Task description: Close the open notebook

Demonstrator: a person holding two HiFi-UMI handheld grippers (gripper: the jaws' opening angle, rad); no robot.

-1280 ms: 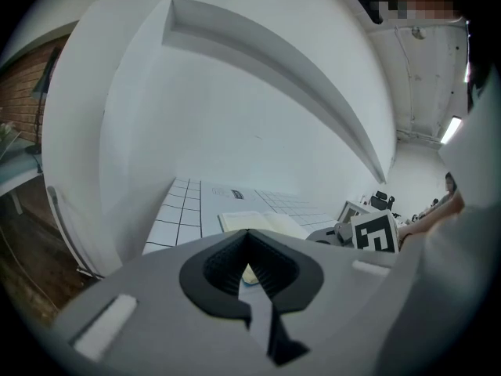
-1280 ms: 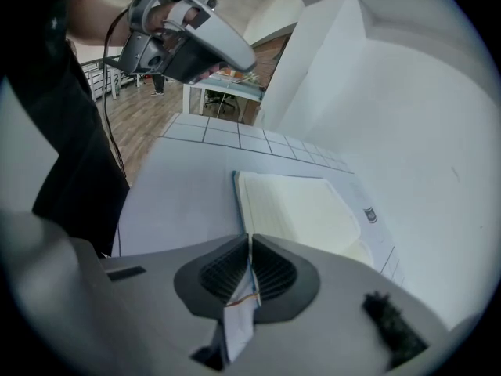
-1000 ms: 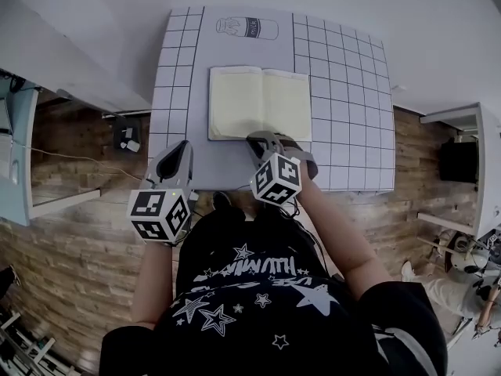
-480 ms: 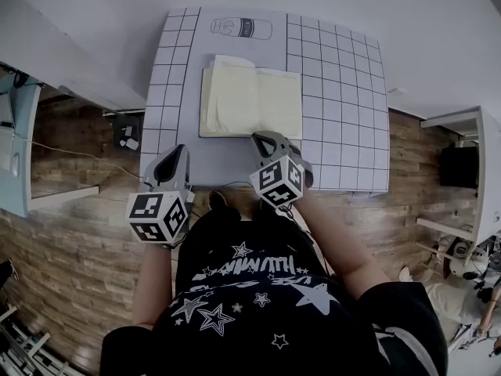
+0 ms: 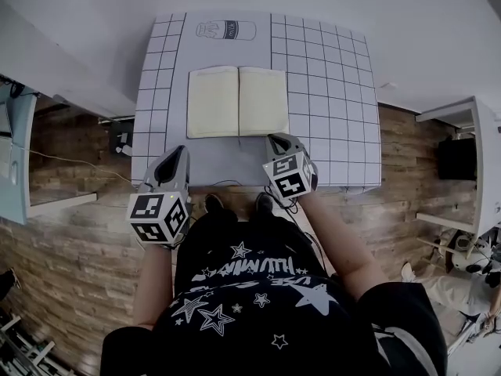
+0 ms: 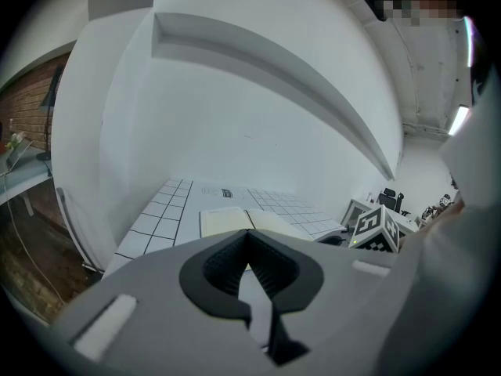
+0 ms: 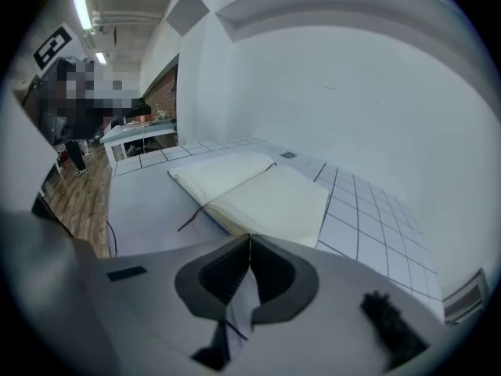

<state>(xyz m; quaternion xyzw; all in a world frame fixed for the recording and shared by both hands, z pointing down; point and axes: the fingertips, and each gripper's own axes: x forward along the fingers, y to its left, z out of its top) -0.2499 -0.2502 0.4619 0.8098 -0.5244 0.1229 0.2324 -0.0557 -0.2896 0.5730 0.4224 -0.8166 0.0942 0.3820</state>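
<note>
Notebook (image 5: pixel 238 102) open on grid mat (image 5: pixel 329 92) | left gripper (image 5: pixel 180 150), right gripper (image 5: pixel 279 140): jaws together, empty

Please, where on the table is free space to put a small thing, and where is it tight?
Widest: the squares between the notebook and the right edge of the table. Narrower: the squares left of the notebook. Tight: the near strip, where the right gripper sits by the notebook's corner.
</note>
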